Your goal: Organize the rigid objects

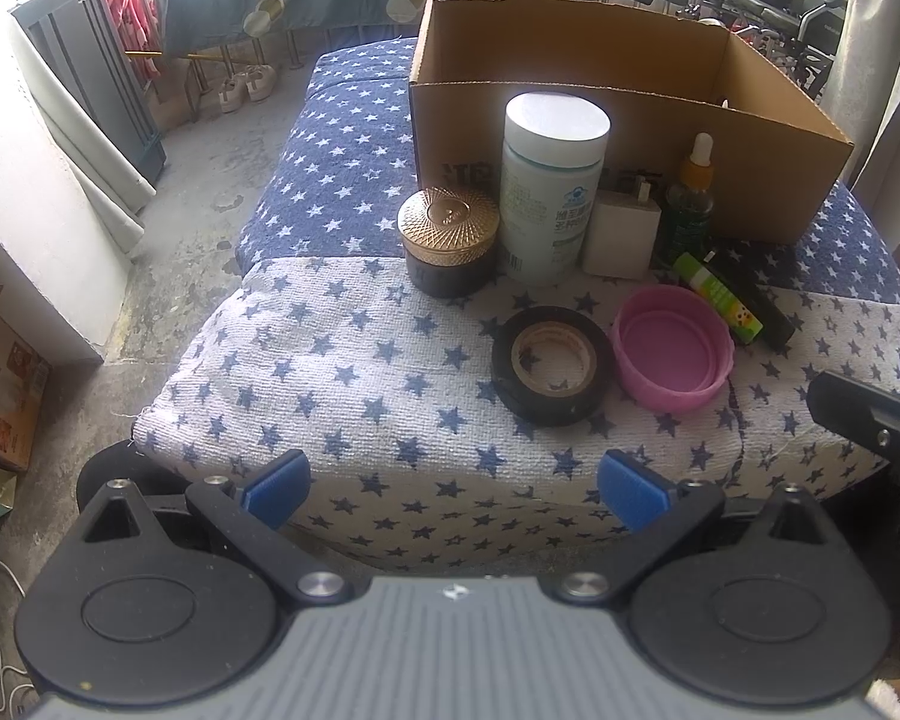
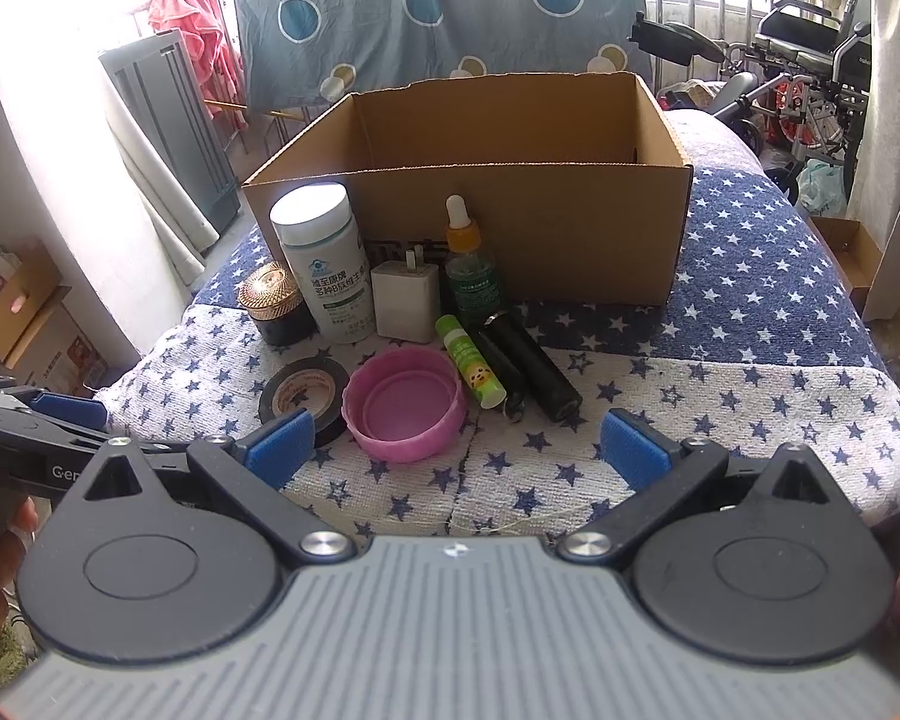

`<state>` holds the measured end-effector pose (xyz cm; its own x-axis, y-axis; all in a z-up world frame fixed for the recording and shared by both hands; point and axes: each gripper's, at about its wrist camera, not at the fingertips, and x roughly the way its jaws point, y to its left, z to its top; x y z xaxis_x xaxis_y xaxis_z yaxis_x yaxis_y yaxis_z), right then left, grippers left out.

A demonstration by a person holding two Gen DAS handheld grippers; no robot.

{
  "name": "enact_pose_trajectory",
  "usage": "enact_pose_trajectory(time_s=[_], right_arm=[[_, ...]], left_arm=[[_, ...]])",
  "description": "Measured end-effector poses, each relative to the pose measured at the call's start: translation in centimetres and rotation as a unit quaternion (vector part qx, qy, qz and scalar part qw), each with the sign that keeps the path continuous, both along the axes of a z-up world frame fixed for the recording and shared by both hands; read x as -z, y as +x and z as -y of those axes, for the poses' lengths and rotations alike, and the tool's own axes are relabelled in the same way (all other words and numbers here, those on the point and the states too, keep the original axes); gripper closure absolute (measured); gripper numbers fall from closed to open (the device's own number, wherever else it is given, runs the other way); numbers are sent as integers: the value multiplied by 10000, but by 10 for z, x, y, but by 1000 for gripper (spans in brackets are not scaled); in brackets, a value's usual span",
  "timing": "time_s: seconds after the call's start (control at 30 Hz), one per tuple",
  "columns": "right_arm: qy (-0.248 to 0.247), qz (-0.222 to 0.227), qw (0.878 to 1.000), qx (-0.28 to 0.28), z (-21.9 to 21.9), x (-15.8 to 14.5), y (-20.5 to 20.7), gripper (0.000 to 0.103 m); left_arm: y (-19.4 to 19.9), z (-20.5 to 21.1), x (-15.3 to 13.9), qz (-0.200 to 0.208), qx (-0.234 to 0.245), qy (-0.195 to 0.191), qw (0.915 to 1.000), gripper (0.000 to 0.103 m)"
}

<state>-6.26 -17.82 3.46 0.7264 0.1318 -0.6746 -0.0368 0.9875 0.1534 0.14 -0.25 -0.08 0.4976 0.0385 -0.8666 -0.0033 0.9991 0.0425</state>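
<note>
On the star-patterned cloth stand a white supplement bottle (image 1: 552, 192) (image 2: 327, 264), a gold-lidded jar (image 1: 448, 240) (image 2: 273, 300), a white charger (image 1: 621, 231) (image 2: 405, 300) and a dropper bottle (image 1: 690, 198) (image 2: 471, 270). In front of these lie a black tape roll (image 1: 549, 363) (image 2: 300, 393), a pink lid (image 1: 672, 354) (image 2: 405, 411), a green glue stick (image 1: 717, 297) (image 2: 471, 369) and a black cylinder (image 2: 534, 366). Behind stands an open cardboard box (image 1: 630, 120) (image 2: 510, 228). My left gripper (image 1: 453, 486) and my right gripper (image 2: 456, 450) are both open and empty, at the near edge.
The cloth-covered surface (image 1: 330, 360) drops off at left to a concrete floor (image 1: 198, 192). Wheelchairs (image 2: 810, 78) stand at the back right. The left gripper shows at the left edge of the right wrist view (image 2: 36, 426).
</note>
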Motion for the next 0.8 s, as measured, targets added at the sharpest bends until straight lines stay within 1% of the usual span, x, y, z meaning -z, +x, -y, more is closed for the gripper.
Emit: enact_pose_trajectory(time_s=[0.3, 0.5, 0.63, 0.8], right_arm=[[27, 54, 10000, 3, 5, -5, 9, 1], [134, 79, 9999, -50, 9, -5, 17, 1], [338, 70, 9993, -134, 19, -4, 25, 1], [724, -5, 9971, -235, 38, -2, 33, 1]], left_arm=[[10, 7, -2, 14, 70, 29, 10000, 0], [19, 11, -1, 8, 177, 4, 9998, 0], [21, 13, -2, 230, 470, -233, 9984, 0], [24, 23, -2, 545, 1088, -478, 9914, 0]])
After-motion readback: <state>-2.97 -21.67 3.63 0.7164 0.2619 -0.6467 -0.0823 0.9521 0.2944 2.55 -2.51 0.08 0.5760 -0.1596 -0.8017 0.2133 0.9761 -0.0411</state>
